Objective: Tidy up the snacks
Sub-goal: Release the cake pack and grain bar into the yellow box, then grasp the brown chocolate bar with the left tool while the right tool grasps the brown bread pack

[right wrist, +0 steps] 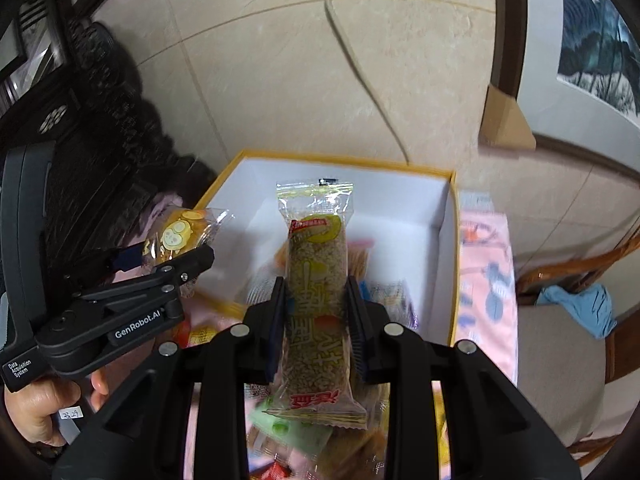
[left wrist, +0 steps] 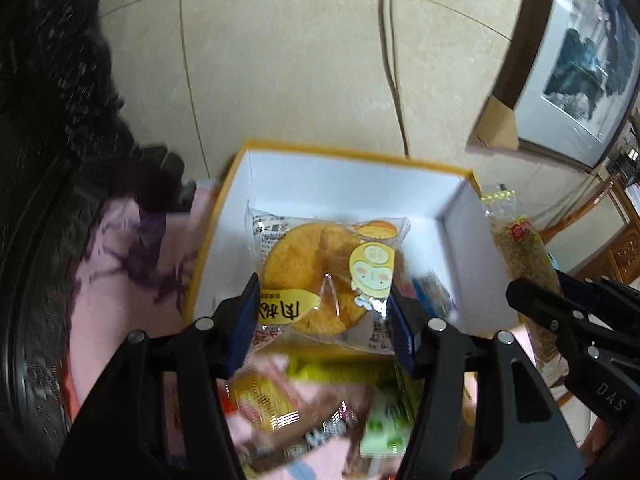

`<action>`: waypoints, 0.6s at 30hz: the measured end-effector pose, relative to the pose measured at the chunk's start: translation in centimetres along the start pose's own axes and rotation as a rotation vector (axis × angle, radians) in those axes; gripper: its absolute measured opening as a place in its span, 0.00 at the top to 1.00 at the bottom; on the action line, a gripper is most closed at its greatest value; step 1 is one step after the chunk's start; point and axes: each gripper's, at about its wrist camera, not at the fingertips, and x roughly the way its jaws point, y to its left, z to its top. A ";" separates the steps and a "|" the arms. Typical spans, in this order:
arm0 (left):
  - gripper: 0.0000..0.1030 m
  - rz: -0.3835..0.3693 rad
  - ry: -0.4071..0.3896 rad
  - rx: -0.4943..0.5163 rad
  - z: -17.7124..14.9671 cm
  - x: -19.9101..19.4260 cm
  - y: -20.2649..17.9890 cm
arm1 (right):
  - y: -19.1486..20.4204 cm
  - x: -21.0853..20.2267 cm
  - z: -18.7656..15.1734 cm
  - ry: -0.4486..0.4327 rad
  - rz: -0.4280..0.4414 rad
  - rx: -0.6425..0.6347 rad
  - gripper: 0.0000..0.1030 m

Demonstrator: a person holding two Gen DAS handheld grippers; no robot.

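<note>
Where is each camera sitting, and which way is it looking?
Left wrist view: sits on the left gripper, looking along its jaws, shut on the round cake packet, into the white box; the right gripper shows at the right edge.
Right wrist view: sits on the right gripper, looking along its jaws, shut on the sesame bar, toward the same box; the left gripper and the person's hand show at left.
Shared: box, both snacks, wall cable, framed painting.
</note>
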 end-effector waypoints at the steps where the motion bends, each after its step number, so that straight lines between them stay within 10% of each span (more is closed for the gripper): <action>1: 0.39 -0.005 0.000 -0.009 1.0 0.6 0.2 | -0.3 0.4 0.8 -0.008 -0.004 0.009 0.71; 4: 0.12 0.024 -0.001 -0.041 3.1 1.4 0.8 | -1.4 1.5 2.9 -0.018 -0.018 0.043 0.68; 12: 0.05 0.036 -0.039 -0.103 3.1 -1.2 2.9 | -2.6 0.4 3.4 -0.034 -0.044 0.051 0.55; 18: 0.04 0.015 -0.017 -0.111 -2.9 -4.7 3.9 | -3.2 -1.9 -1.8 0.019 0.011 0.027 0.41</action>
